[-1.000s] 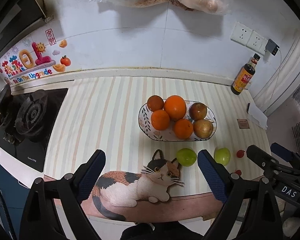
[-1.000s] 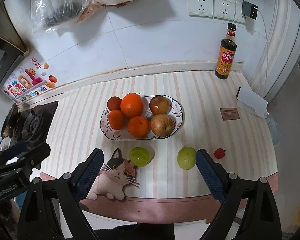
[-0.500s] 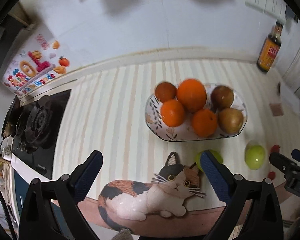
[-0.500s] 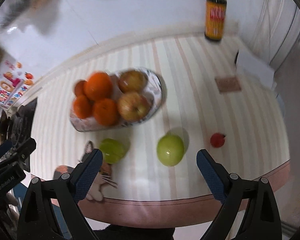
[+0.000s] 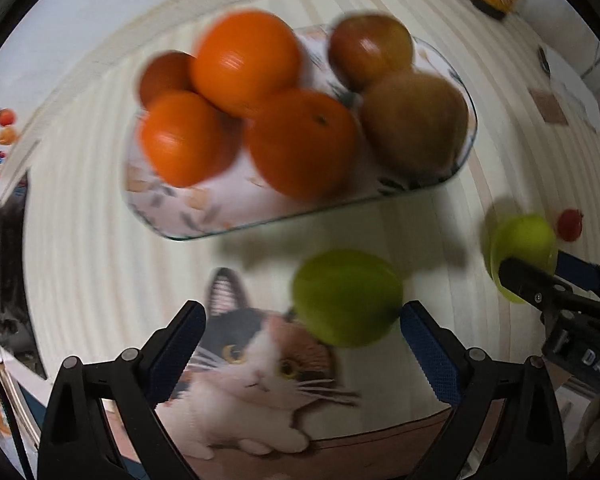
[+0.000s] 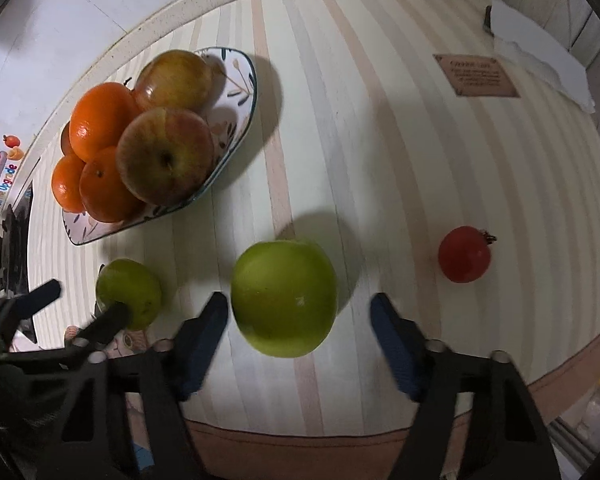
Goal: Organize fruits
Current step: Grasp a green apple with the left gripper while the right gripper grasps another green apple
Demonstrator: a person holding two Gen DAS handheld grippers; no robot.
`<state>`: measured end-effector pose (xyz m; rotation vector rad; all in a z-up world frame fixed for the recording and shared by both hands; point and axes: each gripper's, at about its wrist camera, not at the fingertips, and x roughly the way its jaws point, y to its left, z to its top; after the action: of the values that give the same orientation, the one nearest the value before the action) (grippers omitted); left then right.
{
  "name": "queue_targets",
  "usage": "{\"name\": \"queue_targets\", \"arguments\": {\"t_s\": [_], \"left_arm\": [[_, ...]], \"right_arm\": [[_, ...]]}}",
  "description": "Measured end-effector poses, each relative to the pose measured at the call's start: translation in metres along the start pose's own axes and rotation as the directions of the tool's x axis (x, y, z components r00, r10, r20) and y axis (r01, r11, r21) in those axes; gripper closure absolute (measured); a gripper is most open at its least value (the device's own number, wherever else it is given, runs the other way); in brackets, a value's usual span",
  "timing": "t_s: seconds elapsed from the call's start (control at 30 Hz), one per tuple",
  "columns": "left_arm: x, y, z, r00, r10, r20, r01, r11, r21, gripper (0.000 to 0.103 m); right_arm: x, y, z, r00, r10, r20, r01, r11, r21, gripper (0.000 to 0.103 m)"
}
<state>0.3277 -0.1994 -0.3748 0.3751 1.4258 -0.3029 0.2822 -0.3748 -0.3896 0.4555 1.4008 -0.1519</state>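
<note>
"DAS" is showing on the right gripper (image 5: 540, 276), both grippers gaping wide: left gripper (image 5: 302, 334) is flanking one green apple (image 5: 346, 298), right flanking the other green apple (image 6: 284, 298), gripping nothing

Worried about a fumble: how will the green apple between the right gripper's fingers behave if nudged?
The green apple looks round and sits loose on the flat counter, so it would probably roll. Its glossy skin may slip against the right gripper, whose fingers stand wider than it.
</note>
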Motion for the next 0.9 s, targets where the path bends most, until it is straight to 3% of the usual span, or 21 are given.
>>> {"name": "queue_targets", "arguments": {"t_s": [0.1,0.23,0.4,0.67,0.9], "left_arm": [[0.01,-0.007,0.003,0.999,-0.047,-0.007,0.047,0.999,0.002,0.006],[0.007,-0.012,0.003,0.992,-0.118,0.037,0.118,0.993,0.01,0.041],[0.004,-0.006,-0.006,0.994,-0.1,0.04,0.1,0.995,0.011,0.042],[0.002,0.06,-0.05,0.994,-0.105,-0.004,0.104,0.986,-0.13,0.042],[0.002,0.09,-0.06,0.991,-0.132,0.01,0.131,0.965,-0.227,0.042]], "right_arm": [[-0.001,-0.002,0.0,0.999,0.04,0.023,-0.04,0.999,-0.009,0.043],[-0.002,-0.001,0.0,0.999,0.047,0.021,-0.047,0.999,-0.026,0.046],[-0.004,0.002,-0.004,0.999,0.049,0.007,-0.048,0.998,-0.036,0.046],[0.008,0.027,-0.029,0.986,0.153,-0.067,-0.157,0.986,-0.058,0.046],[0.01,0.044,-0.031,0.987,0.151,-0.051,-0.155,0.985,-0.072,0.046]]}}
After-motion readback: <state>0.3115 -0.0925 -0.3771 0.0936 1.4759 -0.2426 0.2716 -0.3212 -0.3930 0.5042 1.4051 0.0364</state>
